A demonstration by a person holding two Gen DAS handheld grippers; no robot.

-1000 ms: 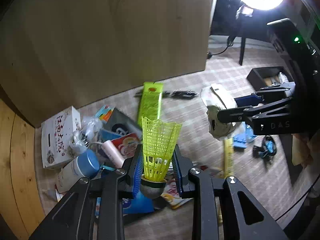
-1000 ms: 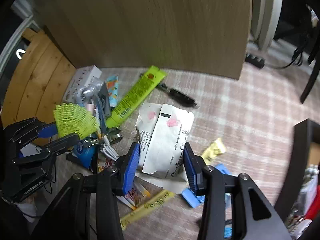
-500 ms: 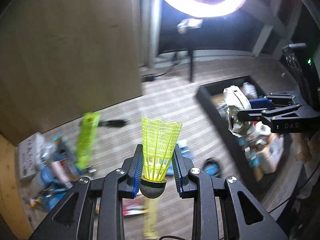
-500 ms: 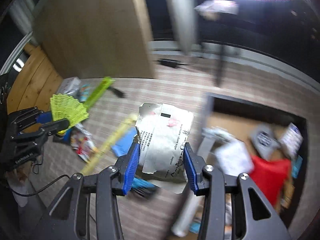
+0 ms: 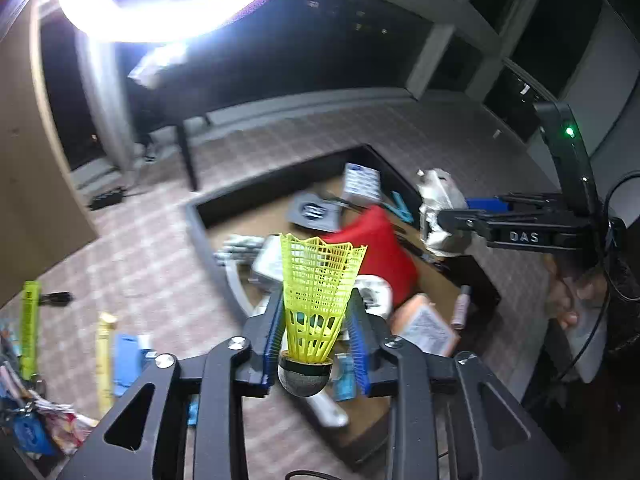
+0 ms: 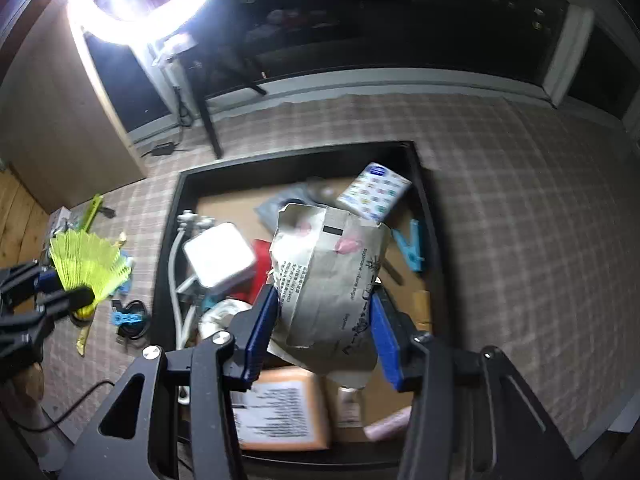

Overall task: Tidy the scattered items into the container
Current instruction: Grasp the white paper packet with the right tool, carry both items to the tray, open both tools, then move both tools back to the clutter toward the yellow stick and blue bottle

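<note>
Yellow plastic mesh fills the middle of our left gripper (image 5: 318, 334): a shuttlecock (image 5: 318, 292) stands cork-down between jaws that are opening, and whether the pads have come off its skirt we cannot tell. Our right gripper (image 6: 324, 330) carries a crumpled paper bag (image 6: 328, 276) between its blue pads, and those jaws are opening too; a gap shows on the right side, so the grip looks about to go.

Beyond both, at twelve o'clock from the fingertips, lies the black container (image 6: 168, 240) on a checked mat (image 6: 520, 200). The bag hangs over its middle; the shuttlecock, seen from the right wrist, sits out at nine o'clock, over the mat left of the container wall.

We judge the task well along. Already inside are a red pouch (image 5: 380, 248), a white square box (image 6: 220, 256), a patterned packet (image 6: 374, 192), a blue clip (image 6: 412, 244), an orange booklet (image 6: 280, 412), a white hose (image 6: 174, 264) and more we cannot name.

What is left: both held things are not yet down, and on the mat at eight to nine o'clock from the left gripper we still see a green tube (image 5: 30, 320), a yellow sachet (image 5: 105, 344), blue bits and a heap of packets (image 5: 36, 428).
</note>
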